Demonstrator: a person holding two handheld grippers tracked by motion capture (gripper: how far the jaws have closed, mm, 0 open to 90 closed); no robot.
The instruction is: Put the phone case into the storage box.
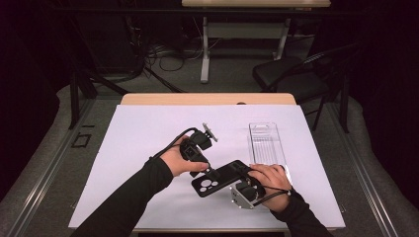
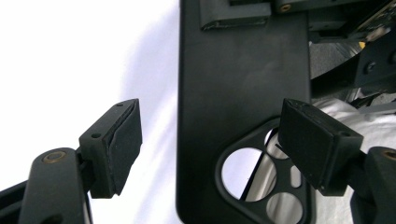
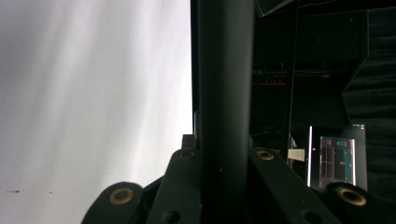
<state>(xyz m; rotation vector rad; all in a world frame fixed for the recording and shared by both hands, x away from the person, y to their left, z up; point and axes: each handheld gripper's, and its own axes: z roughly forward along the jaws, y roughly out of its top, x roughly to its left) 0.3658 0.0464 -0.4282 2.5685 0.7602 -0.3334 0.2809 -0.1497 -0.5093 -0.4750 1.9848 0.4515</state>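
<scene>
In the right gripper view the jaws are clamped on the edge of a black phone case [image 3: 225,93], which runs as a dark upright band between the two arms of the right gripper [image 3: 223,163]. From above, that gripper [image 1: 245,174] lies low over the bench, and the case [image 1: 222,178] is held just off the white sheet [image 1: 148,133] at a tilt, its camera cut-outs toward the person's near left.

In the left gripper view the jaws stand apart, one pad over bare white sheet [image 2: 70,60], the other just at the case's camera opening; the flat back of the case [image 2: 243,102] lies between them, and neither pad presses on it. The left gripper [image 1: 213,174] reaches in from the left to the case's upper edge near its camera end.

No brand mark, label or writing can be read on the case in these views; its back is plain matte black, with three round holes and a smaller slot in the camera frame.

Farther out on the sheet, beyond the right hand [image 1: 270,178], lies a clear plastic package tray [image 1: 267,143], empty-looking and flat. Its ribbed surface carries no print that can be made out.
</scene>
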